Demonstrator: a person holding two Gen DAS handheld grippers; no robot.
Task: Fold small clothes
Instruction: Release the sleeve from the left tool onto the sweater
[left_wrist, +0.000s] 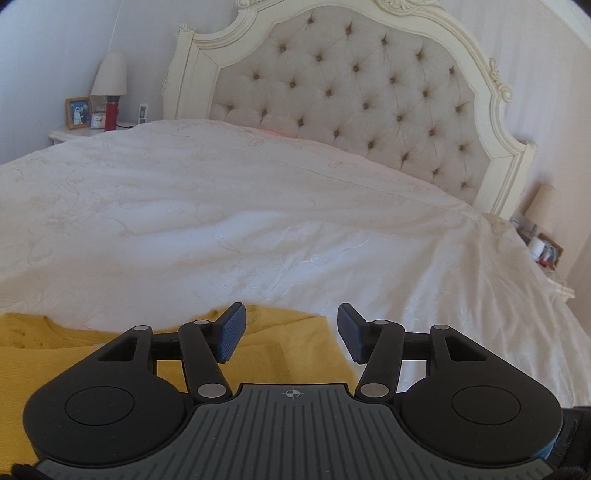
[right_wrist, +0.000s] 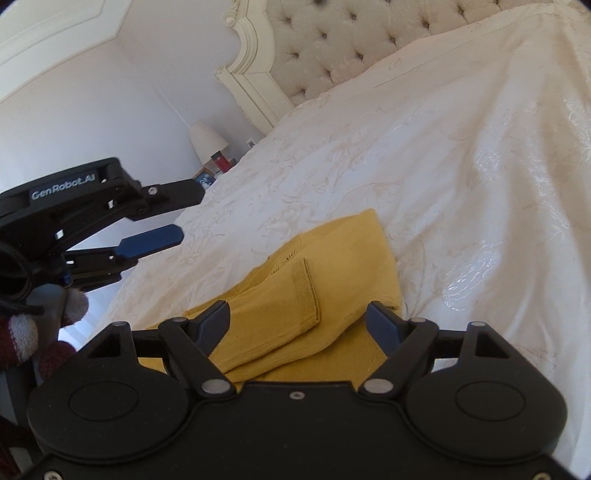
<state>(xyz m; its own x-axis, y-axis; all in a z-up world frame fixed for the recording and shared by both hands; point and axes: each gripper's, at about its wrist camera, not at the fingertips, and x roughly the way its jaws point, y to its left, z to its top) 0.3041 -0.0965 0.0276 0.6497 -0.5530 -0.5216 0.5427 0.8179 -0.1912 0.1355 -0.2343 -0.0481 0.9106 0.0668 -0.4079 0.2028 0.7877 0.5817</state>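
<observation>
A yellow knit garment (right_wrist: 332, 280) lies on the white bedspread (right_wrist: 461, 166), partly folded, with a sleeve laid across its top. It also shows in the left wrist view (left_wrist: 284, 350), at the near edge of the bed. My left gripper (left_wrist: 291, 332) is open and empty above the garment's right part. It shows from the side in the right wrist view (right_wrist: 177, 210), held above the bed to the left of the garment. My right gripper (right_wrist: 299, 325) is open and empty, its fingers astride the garment's near folded edge.
The tufted headboard (left_wrist: 369, 92) stands at the far end of the bed. A nightstand (left_wrist: 74, 134) at the far left holds a lamp, a red bottle and a framed photo. Another lamp and small items (left_wrist: 543, 243) stand at the far right.
</observation>
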